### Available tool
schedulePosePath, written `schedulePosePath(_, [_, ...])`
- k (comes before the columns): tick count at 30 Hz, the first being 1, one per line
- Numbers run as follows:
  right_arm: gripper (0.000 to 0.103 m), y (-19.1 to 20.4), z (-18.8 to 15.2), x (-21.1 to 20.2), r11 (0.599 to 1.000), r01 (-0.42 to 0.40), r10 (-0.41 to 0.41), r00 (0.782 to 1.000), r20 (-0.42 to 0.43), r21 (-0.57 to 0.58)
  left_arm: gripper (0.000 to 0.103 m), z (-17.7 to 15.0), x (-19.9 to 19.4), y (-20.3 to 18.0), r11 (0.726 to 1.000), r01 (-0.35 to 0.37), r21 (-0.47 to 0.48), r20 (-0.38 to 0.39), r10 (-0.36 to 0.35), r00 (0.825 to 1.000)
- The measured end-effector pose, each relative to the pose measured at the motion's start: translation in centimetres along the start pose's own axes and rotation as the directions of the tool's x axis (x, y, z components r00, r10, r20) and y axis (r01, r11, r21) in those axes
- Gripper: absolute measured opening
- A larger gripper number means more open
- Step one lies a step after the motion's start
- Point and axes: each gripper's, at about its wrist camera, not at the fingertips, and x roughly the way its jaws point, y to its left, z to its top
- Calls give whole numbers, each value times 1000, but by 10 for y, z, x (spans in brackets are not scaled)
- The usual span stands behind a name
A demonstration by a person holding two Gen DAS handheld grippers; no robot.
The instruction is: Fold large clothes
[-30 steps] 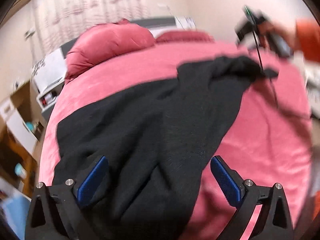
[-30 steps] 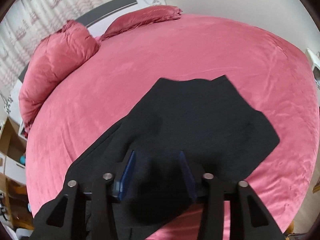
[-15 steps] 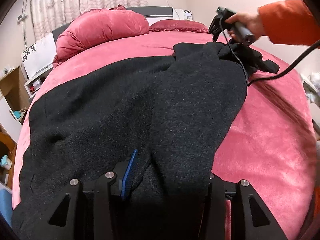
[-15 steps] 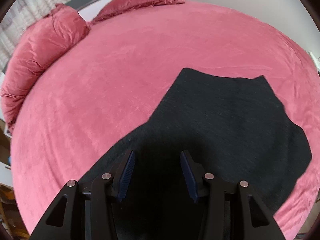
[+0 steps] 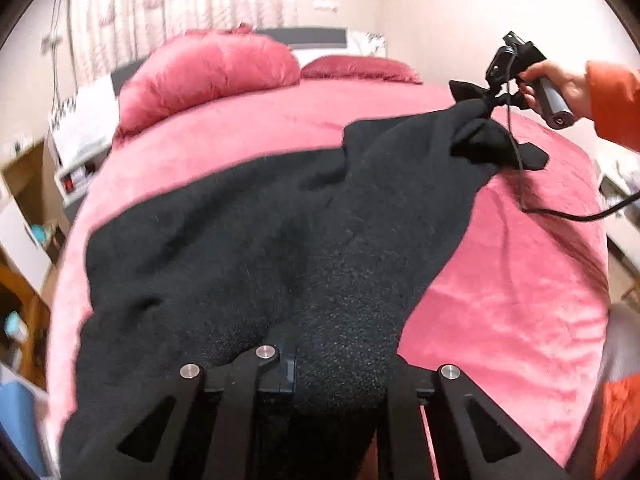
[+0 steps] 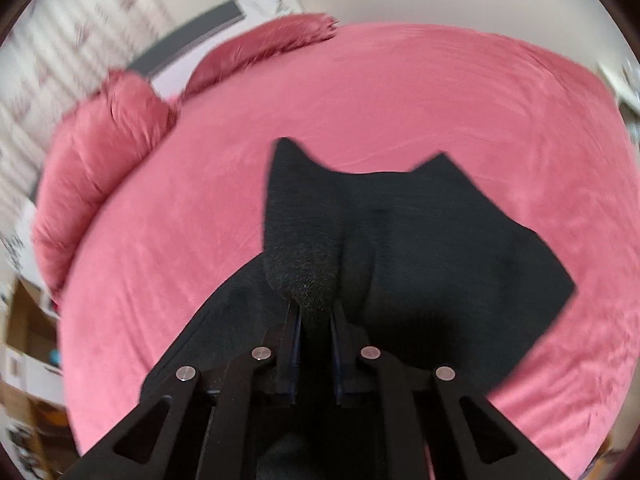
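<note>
Both tongs clamp bunched black garment on pink bed: left tongs at 6 o'clock, right tongs w/ fold at 6.

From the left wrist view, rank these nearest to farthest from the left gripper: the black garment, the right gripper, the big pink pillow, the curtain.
1. Black garment: clamped in the left gripper, bottom centre.
2. Right gripper: upper right, pinching the garment's far end.
3. Big pink pillow: upper left, at the bed's head.
4. Curtain: on the wall behind the pillow.
</note>
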Motion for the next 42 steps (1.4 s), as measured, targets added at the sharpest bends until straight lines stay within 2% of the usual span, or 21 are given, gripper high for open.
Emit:
schedulePosePath(3, [11,-42,-15,-38,998,-42,39,998,53,57,12,-3,-16,-14,998,-11,69,35,9,999])
schedulePosePath(5, [11,-65,-25,-58,997,-38,33,996,86,66,12,-8,-27,-24,994,-2,107,45,-3,999])
schedulePosePath(9, [11,-117,-47,-86,990,-52,38,994,100,135,11,-20,-41,-48,974,17,224,56,-30,998])
schedulePosePath(12, [11,-149,-66,-93,981,-31,11,994,106,190,11,-36,-45,-63,952,63,299,11,-70,998])
schedulePosePath(16, [11,-221,-104,-89,939,4,-26,998,61,344,12,-55,-36,-75,928,117,352,-98,-88,991])
schedulePosePath(18, [12,-254,-125,-76,907,-20,10,1000,28,420,13,-65,-30,-80,912,114,394,-134,-66,989])
schedulePosePath(20, [18,-274,-136,-68,901,-47,52,999,1,431,15,-68,-28,-85,896,93,434,-126,-42,991])
schedulePosePath(21, [18,-275,-140,-68,901,-69,71,997,10,428,19,-66,-29,-85,896,99,434,-131,-46,990])
schedulePosePath(23, [35,-279,-140,-78,909,-112,103,994,44,401,32,-61,-35,-81,904,146,403,-156,-89,984])
schedulePosePath(24, [40,-282,-140,-84,918,-105,92,994,51,383,42,-58,-40,-75,910,192,369,-164,-140,977])
schedulePosePath(25, [44,-280,-134,-91,930,-99,78,994,74,353,48,-56,-49,-69,914,223,339,-153,-180,972])
schedulePosePath(26, [44,-275,-128,-95,937,-105,76,992,99,333,49,-54,-61,-63,919,240,314,-129,-209,969])
schedulePosePath(28, [47,-275,-119,-107,945,-105,60,987,150,309,59,-49,-74,-53,927,234,292,-99,-214,972])
schedulePosePath(31, [62,-281,-100,-111,950,-59,1,983,186,307,61,-39,-85,-32,964,152,219,-20,-152,988])
schedulePosePath(33, [62,-286,-88,-103,949,-2,-48,987,152,315,63,-26,-83,-10,991,83,104,15,-85,996])
schedulePosePath(34, [62,-287,-83,-95,945,11,-58,989,134,326,67,-19,-77,6,999,21,28,26,-22,999])
schedulePosePath(36, [62,-290,-73,-79,928,46,-83,993,86,371,70,-12,-65,22,996,-85,-29,15,85,996])
schedulePosePath(39, [61,-315,-71,-60,890,102,-127,992,28,444,70,-8,-33,35,971,-238,2,-22,238,971])
schedulePosePath(42, [63,-318,-70,-59,887,113,-150,988,46,448,70,-18,6,42,933,-349,86,-115,357,927])
